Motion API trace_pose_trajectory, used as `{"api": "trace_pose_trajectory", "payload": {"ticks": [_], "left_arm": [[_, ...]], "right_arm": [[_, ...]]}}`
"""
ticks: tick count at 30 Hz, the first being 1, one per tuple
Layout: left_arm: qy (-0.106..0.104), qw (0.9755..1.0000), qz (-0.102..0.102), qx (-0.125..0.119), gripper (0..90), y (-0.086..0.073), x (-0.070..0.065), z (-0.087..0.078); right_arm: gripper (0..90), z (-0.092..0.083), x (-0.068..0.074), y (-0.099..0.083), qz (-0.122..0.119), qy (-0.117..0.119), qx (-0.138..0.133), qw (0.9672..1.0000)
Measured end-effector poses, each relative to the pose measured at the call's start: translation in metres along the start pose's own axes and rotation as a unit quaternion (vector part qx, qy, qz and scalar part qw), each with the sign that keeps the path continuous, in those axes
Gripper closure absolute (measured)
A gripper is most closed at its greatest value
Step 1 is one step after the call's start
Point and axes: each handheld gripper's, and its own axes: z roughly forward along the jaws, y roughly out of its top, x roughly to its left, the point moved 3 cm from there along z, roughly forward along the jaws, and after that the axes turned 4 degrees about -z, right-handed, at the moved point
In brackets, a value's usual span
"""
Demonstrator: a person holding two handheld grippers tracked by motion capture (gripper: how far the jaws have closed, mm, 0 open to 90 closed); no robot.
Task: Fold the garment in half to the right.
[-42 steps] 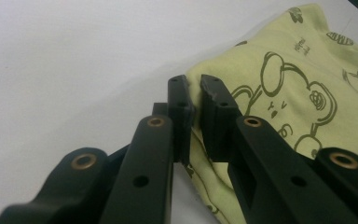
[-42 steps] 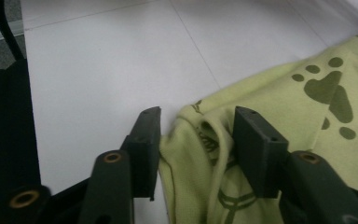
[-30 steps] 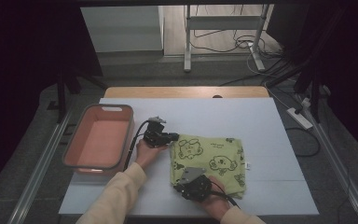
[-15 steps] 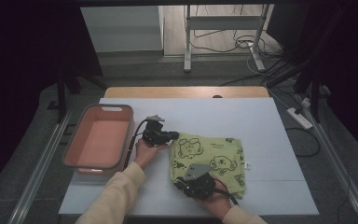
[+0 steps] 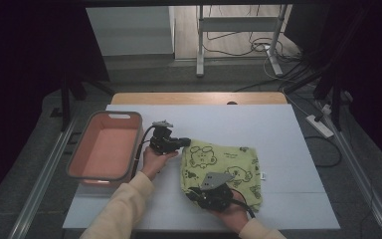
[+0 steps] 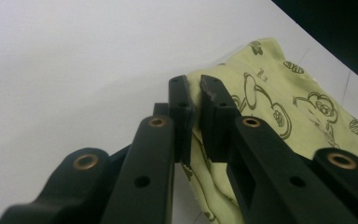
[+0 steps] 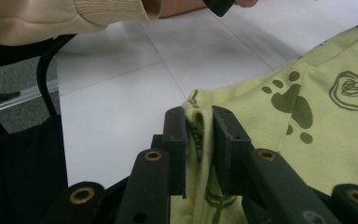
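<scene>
One cloth (image 5: 223,167) lay on one table (image 5: 278,129), with one tub (image 5: 107,149) beyond the left gripper (image 5: 180,143). Two grippers held it: the left gripper clamped its far-left corner, the right gripper (image 5: 195,193) pinched its near-left corner. Since a second earlier, both hands and the cloth had barely shifted.

1. A yellow-green cloth (image 5: 224,169) printed with dark cartoon figures and paw prints is lying folded on the table, nearing its front edge, right of centre.
2. Two of its corners are bunching upward.
</scene>
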Motion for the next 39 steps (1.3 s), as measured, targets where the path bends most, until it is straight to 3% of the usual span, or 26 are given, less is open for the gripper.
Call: {"api": "trace_pose_trajectory", "payload": {"ticks": [16,24,31,39], "left_arm": [[-0.011,0.9998,-0.006,-0.013,82.8,0.009,-0.004,-0.017],[-0.012,0.9998,-0.008,-0.012,82.8,0.010,-0.002,-0.019],[-0.021,0.9991,-0.015,-0.035,82.9,0.018,-0.001,-0.037],[-0.016,0.9995,-0.019,-0.020,82.8,0.014,0.000,-0.033]], "right_arm": [[75.9,-0.013,0.006,0.016,-0.026,-0.005,-0.037,0.9990],[75.9,-0.012,0.006,0.017,-0.025,-0.006,-0.042,0.9988],[75.9,-0.012,0.010,0.029,-0.024,-0.011,-0.068,0.9973],[75.9,-0.011,0.011,0.028,-0.014,-0.014,-0.074,0.9971]]}}
